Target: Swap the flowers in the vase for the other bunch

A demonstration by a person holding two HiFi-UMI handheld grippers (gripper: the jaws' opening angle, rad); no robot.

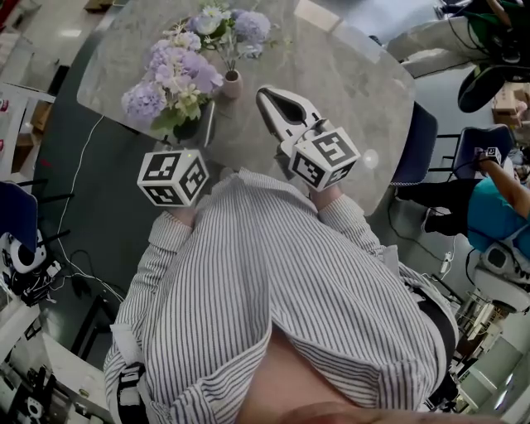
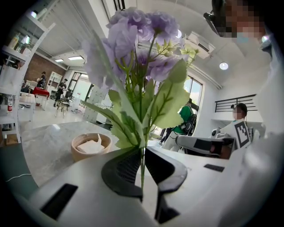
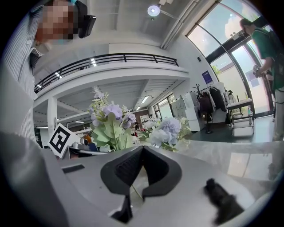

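On the grey marble table (image 1: 348, 83) stands a small pinkish vase (image 1: 232, 84) with a pale blue and white bunch (image 1: 225, 23) in it. My left gripper (image 1: 199, 128) is shut on the green stem of a purple bunch (image 1: 174, 83) and holds it upright just left of the vase. In the left gripper view its jaws (image 2: 143, 148) pinch the thin stem below the purple flowers (image 2: 137, 48). My right gripper (image 1: 265, 95) is shut just right of the vase, with nothing seen between its tips (image 3: 142, 148). Beyond it are the vase's flowers (image 3: 166, 131) and the purple bunch (image 3: 108, 117).
A wooden bowl (image 2: 91, 146) with tissue sits on the table beyond the left gripper. Dark chairs (image 1: 414, 145) stand at the table's right edge, and a person in a teal top (image 1: 497, 207) sits further right. Cables lie on the floor at left (image 1: 79, 182).
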